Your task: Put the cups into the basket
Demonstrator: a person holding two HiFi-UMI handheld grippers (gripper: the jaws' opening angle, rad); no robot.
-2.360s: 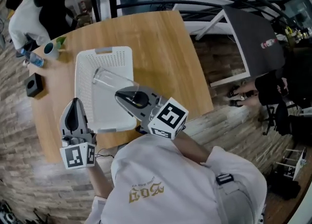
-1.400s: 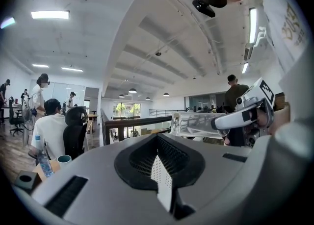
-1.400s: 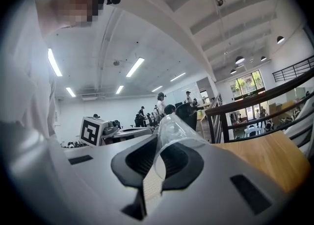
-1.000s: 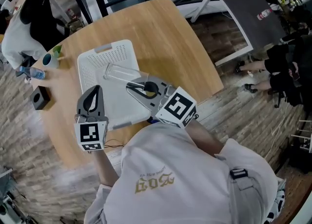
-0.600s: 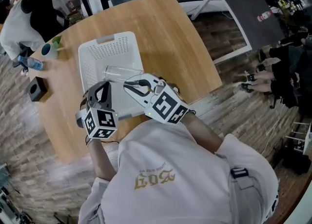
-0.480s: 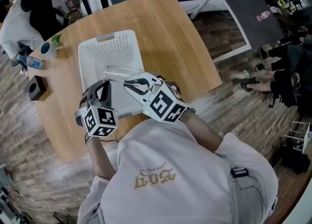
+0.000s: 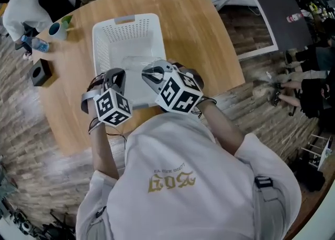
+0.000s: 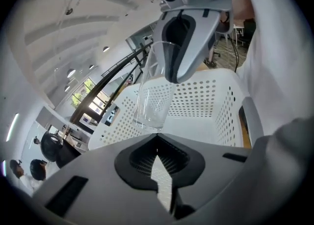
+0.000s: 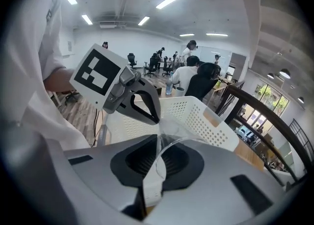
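Over the white perforated basket (image 7: 102,45), the right gripper (image 7: 152,75) pinched the rim of a clear glass cup (image 8: 153,99) hanging within the walls, not yet released, while the left gripper (image 7: 114,77) waited alongside, jaws together and empty, so placement appeared nearly complete.

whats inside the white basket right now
One clear cup, held by its rim in the right gripper's jaws, within the white basket's walls. No other cups show; the left gripper and the right cover its near end from above.
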